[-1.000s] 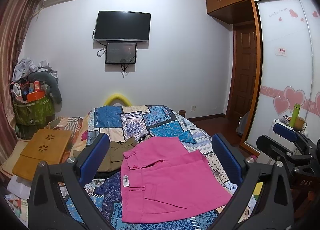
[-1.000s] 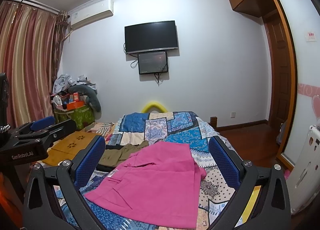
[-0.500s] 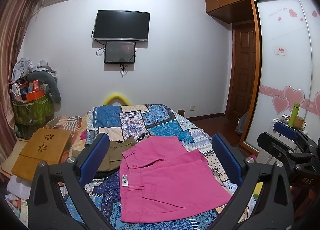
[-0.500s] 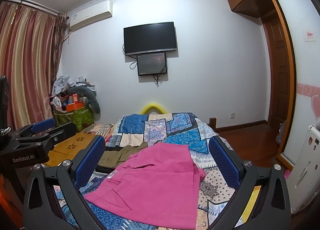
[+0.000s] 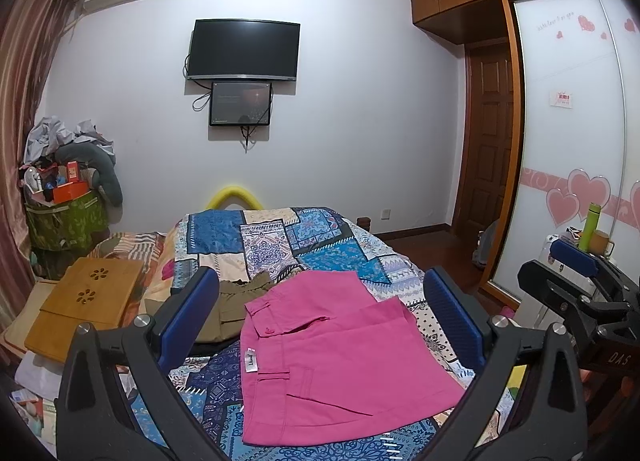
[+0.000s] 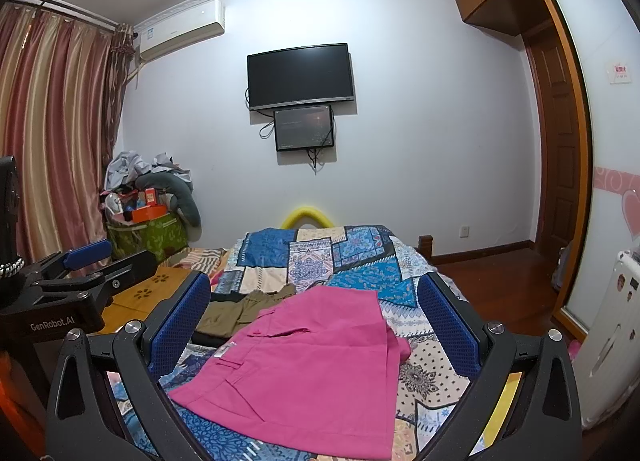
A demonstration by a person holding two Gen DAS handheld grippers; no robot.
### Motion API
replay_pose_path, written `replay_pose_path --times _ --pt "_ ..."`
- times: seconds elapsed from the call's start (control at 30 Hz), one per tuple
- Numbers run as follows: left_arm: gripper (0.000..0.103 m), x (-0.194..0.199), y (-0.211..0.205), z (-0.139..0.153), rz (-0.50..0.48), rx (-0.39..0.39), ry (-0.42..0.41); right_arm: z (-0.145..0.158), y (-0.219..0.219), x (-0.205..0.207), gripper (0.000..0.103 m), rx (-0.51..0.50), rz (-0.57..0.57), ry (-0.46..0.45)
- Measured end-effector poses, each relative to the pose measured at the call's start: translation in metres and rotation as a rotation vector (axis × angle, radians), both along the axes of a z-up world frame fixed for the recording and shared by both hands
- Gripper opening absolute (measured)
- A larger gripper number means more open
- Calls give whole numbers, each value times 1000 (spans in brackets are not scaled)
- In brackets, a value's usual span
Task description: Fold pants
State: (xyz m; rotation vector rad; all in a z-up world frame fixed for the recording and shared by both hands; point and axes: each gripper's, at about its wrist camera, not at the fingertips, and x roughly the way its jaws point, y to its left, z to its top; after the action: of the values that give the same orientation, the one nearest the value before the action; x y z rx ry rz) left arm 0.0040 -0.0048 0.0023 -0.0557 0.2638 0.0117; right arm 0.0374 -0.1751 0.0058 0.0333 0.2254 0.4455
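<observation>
Nothing shifts: both tongs, left (image 5: 320,325) and right (image 6: 314,327), stay wide above the folded pants (image 5: 340,361) at frame centre on the bed (image 5: 280,237).

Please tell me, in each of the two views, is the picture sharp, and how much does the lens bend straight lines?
Left wrist view: sharp, evenly lit; the wardrobe door bows strongly, corners are black. Right wrist view: equally sharp; the curtain and ceiling edge curve, and the pink pants show no glare.
</observation>
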Motion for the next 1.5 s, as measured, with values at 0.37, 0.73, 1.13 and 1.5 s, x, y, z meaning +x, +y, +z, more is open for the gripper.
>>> replay_pose_path --times 0.37,0.73,1.13,1.5 --pt "103 1 3 -2 1 -8 2 1 0 0 103 -1 -3 1" --pt "103 4 4 -5 5 -6 7 0 -1 2 103 0 -2 7" --pt "103 61 17 -30 3 -22 149 -32 3 53 103 -34 -8 118" --pt "103 163 51 -96 44 16 406 -83 -11 118 103 -160 -58 286"
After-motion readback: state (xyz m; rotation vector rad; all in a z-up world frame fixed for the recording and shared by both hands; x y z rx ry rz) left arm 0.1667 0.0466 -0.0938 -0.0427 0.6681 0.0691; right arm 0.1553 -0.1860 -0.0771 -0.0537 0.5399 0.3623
